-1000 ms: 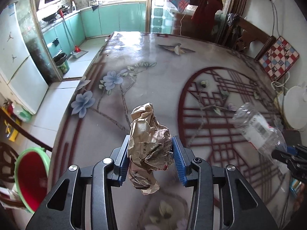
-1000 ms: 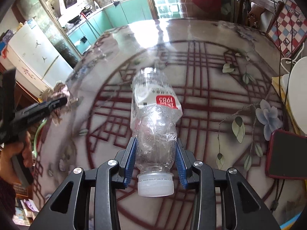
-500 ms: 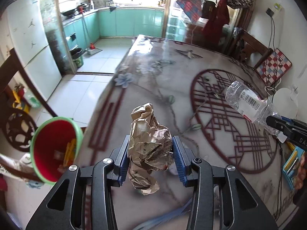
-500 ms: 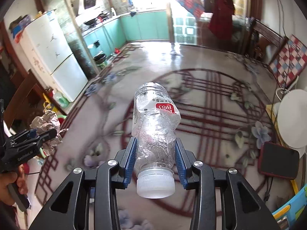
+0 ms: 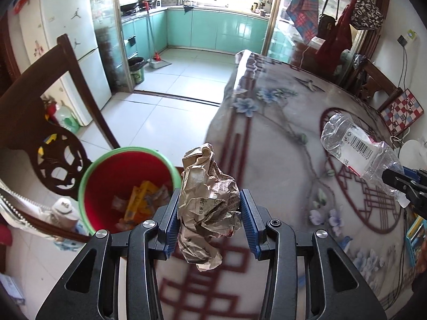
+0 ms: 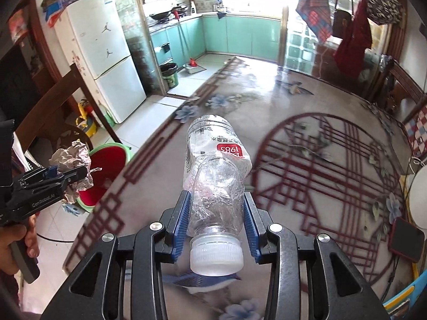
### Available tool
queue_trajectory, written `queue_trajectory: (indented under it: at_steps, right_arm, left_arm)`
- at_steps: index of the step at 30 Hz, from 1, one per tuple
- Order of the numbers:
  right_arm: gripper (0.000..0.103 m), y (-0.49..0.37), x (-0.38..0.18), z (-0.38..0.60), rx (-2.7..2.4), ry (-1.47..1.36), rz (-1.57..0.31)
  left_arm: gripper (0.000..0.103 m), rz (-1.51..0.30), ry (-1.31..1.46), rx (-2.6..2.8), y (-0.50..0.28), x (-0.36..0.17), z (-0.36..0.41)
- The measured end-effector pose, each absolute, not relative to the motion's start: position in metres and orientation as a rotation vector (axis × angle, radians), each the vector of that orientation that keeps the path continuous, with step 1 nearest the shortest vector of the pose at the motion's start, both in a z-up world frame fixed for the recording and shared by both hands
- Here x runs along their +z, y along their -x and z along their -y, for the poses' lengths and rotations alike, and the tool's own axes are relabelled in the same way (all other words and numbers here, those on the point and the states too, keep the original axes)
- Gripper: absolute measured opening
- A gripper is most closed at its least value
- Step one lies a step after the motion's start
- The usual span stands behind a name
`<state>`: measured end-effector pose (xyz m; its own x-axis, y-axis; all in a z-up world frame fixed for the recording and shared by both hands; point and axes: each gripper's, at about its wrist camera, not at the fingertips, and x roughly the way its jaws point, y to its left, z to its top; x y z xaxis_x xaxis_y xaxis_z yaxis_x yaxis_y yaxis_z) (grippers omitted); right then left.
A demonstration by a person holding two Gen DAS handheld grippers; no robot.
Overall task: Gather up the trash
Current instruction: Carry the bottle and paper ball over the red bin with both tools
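Observation:
My left gripper [image 5: 209,218] is shut on a crumpled ball of brown newspaper [image 5: 208,200], held over the table's left edge. A red bin with a green rim [image 5: 106,186] stands on the floor just left of it, with several scraps inside. My right gripper [image 6: 216,221] is shut on a crushed clear plastic bottle [image 6: 216,176] with a red label, cap toward the camera, held above the table. The bottle also shows in the left wrist view [image 5: 357,152]. The paper ball [image 6: 72,157], left gripper [image 6: 66,173] and bin [image 6: 109,160] show at the left of the right wrist view.
The patterned table [image 5: 280,138] stretches right. A dark wooden chair [image 5: 45,122] stands behind the bin. A white fridge [image 6: 101,58] and a tiled kitchen floor lie beyond. A red phone [image 6: 405,237] and a white plate [image 6: 419,194] lie at the table's right edge.
Both grippers have swung left and pulled back toward the table's left edge. The red bin has come closer to my left gripper. Both grips hold unchanged.

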<state>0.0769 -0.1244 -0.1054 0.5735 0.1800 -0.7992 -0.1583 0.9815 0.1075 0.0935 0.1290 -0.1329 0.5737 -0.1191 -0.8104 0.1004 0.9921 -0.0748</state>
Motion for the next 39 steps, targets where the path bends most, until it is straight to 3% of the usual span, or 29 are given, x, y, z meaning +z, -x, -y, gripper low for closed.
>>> queue_trajectory:
  at_steps: [18, 39]
  right_arm:
    - [0.036, -0.124, -0.124, -0.016, 0.323, 0.031, -1.016]
    - [0.036, -0.173, -0.184, -0.121, 0.447, 0.132, -1.16]
  left_arm:
    - [0.041, -1.081, 0.098, -0.028, -0.143, -0.181, -0.248]
    - [0.041, -1.211, 0.082, 0.004, -0.169, -0.232, -0.301]
